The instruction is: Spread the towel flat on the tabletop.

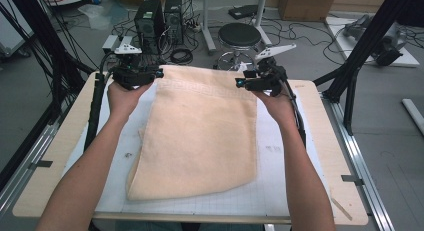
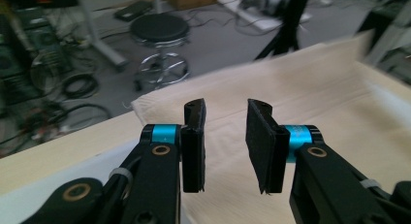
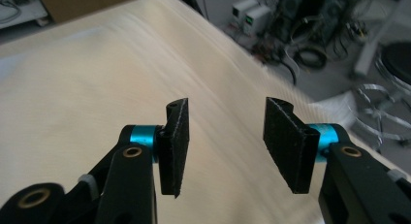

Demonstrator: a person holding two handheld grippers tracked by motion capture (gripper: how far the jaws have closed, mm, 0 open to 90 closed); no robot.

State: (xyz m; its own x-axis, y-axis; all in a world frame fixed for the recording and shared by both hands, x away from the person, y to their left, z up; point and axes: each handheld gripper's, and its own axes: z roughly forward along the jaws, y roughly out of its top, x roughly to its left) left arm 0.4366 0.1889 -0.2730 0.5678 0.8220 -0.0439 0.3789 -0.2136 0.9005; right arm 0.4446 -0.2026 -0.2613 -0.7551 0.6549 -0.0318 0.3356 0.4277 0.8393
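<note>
A cream towel (image 1: 200, 133), folded lengthwise, lies on the table's white gridded mat (image 1: 280, 191). My left gripper (image 1: 159, 74) hovers at the towel's far left corner, open, with nothing between its black pads (image 2: 195, 144); the towel (image 2: 310, 93) stretches beyond them. My right gripper (image 1: 240, 83) is at the far right corner, also open, its pads (image 3: 175, 146) spread above the towel (image 3: 97, 83). Neither gripper holds any cloth.
The wooden table (image 1: 320, 121) ends just beyond the towel's far edge. On the floor behind it stand a black stool (image 1: 239, 37), computer towers (image 1: 150, 21) and loose cables. Black frame posts (image 1: 370, 36) rise at both sides.
</note>
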